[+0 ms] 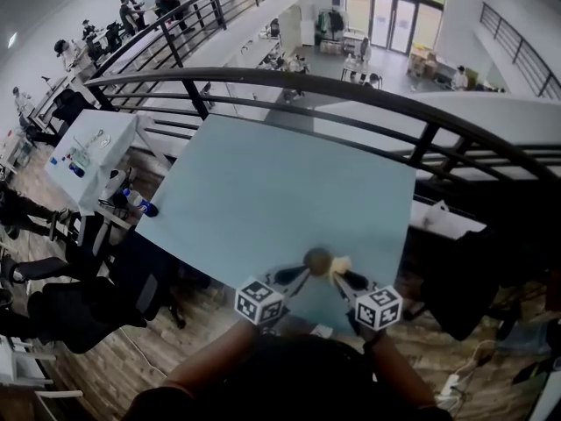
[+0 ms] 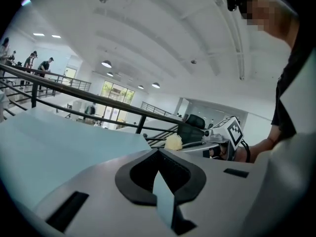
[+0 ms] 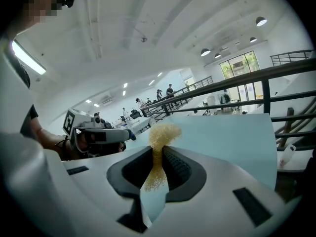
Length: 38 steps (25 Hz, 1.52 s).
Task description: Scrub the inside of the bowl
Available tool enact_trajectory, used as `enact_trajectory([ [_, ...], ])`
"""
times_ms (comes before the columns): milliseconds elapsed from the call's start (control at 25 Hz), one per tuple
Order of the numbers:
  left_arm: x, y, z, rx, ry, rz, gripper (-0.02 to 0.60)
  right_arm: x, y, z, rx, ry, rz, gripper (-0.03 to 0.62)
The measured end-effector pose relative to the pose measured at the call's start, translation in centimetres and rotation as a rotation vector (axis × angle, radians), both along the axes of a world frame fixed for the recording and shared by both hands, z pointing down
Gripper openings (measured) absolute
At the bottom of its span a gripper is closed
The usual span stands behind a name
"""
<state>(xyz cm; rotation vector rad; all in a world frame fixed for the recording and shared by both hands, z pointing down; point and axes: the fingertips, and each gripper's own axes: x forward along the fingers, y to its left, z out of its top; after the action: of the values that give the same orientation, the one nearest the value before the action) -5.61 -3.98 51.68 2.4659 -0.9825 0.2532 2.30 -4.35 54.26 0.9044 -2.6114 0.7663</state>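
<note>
A small round brownish thing (image 1: 317,258), apparently the bowl, lies near the front edge of the light blue table (image 1: 263,191). My left gripper (image 1: 307,272) reaches it from the left. Its jaws are shut, and in the left gripper view (image 2: 158,154) nothing shows between them. The bowl does not show in either gripper view. My right gripper (image 1: 338,275) comes in from the right, shut on a yellow sponge (image 3: 163,132). The sponge (image 1: 341,264) sits just right of the round thing. From the left gripper view, the sponge (image 2: 173,142) pokes out past the right gripper's jaws.
A curved black railing (image 1: 289,82) runs behind the table's far edge. Desks, chairs and several people stand on the floor below at left (image 1: 88,147). Black office chairs (image 1: 70,305) stand left of the table. The person's forearms (image 1: 219,358) show at the bottom.
</note>
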Motion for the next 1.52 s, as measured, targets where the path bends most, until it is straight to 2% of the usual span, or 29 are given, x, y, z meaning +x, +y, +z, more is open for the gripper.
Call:
enact_trajectory([
  [120, 0.2, 1.2, -0.4, -0.007, 0.022, 0.050, -0.002, -0.3, 1.2, -0.7, 0.022, -0.016, 0.029, 0.066],
  [280, -0.3, 3.5, -2.2, 0.034, 0.039, 0.107, -0.002, -1.5, 3.6, -1.7, 0.046, -0.009, 0.056, 0.066],
  [440, -3.1, 7.6, -3.9, 0.056, 0.098, 0.160, -0.002, -4.7, 6.6, -2.7, 0.076, 0.003, 0.071, 0.066],
  [720, -9.8, 14.2, -4.2, 0.033, 0.123, 0.170, -0.003, -11.5, 12.8, -3.2, 0.085, -0.021, 0.106, 0.066],
  [880, -11.8, 17.9, -4.4, 0.047, 0.154, 0.189, -0.002, -14.0, 16.4, -3.1, 0.103, -0.015, 0.114, 0.066],
  [1240, -15.4, 23.6, -4.7, 0.043, 0.197, 0.199, -0.002, -17.2, 23.1, -3.7, 0.103, 0.011, 0.168, 0.066],
  [1520, -13.8, 26.8, -6.0, 0.098, 0.206, 0.202, -0.002, -15.5, 26.5, -4.4, 0.126, 0.030, 0.193, 0.066],
])
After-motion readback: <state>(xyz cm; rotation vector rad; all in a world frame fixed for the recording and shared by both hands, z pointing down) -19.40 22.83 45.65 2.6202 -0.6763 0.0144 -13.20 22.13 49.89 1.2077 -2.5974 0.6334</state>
